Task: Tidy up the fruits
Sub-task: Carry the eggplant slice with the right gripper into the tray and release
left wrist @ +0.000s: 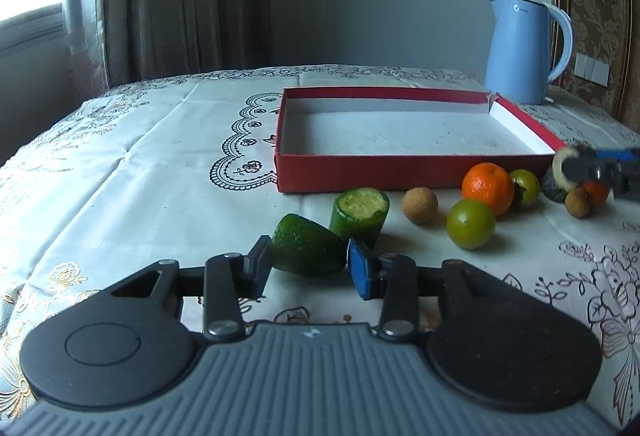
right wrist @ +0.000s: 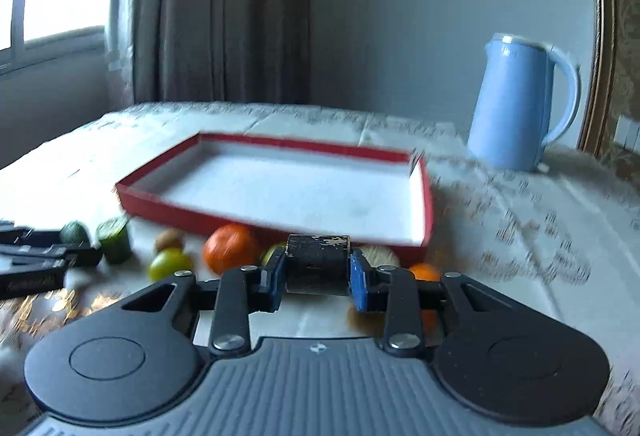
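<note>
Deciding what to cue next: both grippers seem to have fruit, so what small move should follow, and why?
Probably lift both pieces toward the red box. The left gripper clamps a green wedge, the right gripper a dark chunk, and the box holds nothing yet.

Both cameras sit low and close over the bench (left wrist: 120,164), each looking forward and slightly downward along its own tool. Both views share the red tray (left wrist: 344,172) (right wrist: 160,206), fruits and blue kettle (left wrist: 520,52) (right wrist: 512,108); the right view is blurred.
</note>
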`<state>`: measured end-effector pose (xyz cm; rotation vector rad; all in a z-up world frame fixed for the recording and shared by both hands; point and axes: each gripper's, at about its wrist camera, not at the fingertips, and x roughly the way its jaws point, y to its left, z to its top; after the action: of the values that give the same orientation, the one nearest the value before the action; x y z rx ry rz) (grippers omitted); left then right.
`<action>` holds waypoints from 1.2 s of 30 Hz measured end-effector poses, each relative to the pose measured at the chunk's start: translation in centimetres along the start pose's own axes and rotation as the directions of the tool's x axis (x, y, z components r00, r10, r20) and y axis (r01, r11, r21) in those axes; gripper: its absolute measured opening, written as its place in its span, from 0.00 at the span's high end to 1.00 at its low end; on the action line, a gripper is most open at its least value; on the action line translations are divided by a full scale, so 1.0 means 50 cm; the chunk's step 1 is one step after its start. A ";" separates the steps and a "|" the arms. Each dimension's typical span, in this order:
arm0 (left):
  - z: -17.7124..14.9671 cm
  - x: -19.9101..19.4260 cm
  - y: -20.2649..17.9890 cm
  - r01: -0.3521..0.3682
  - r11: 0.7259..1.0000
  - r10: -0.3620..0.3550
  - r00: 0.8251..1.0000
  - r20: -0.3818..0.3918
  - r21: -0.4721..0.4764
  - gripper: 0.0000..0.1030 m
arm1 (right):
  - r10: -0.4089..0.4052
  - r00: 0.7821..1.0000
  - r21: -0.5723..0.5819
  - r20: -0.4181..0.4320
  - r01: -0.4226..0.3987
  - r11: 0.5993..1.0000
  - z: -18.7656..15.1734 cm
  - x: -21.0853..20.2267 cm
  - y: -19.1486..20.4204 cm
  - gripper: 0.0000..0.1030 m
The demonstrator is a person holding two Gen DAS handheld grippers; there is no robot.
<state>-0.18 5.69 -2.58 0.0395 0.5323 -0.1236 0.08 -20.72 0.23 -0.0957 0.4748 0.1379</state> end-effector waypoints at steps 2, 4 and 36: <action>0.000 0.002 0.004 0.008 1.000 -0.009 1.000 -0.002 -0.014 0.64 | -0.028 0.999 0.001 0.021 0.028 1.000 0.019 0.016 -0.010 0.69; -0.001 0.003 0.006 0.009 1.000 -0.009 1.000 -0.001 -0.019 0.64 | -0.043 0.999 0.009 0.014 0.043 0.999 0.041 0.045 -0.022 0.69; -0.002 0.011 -0.002 0.003 1.000 -0.002 1.000 -0.010 0.014 0.64 | -0.008 1.000 0.072 -0.021 0.010 0.997 0.068 0.123 -0.077 0.35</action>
<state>0.20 5.54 -2.96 0.0532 0.5416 -0.1296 7.61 -23.40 0.63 -0.0288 0.4993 0.1110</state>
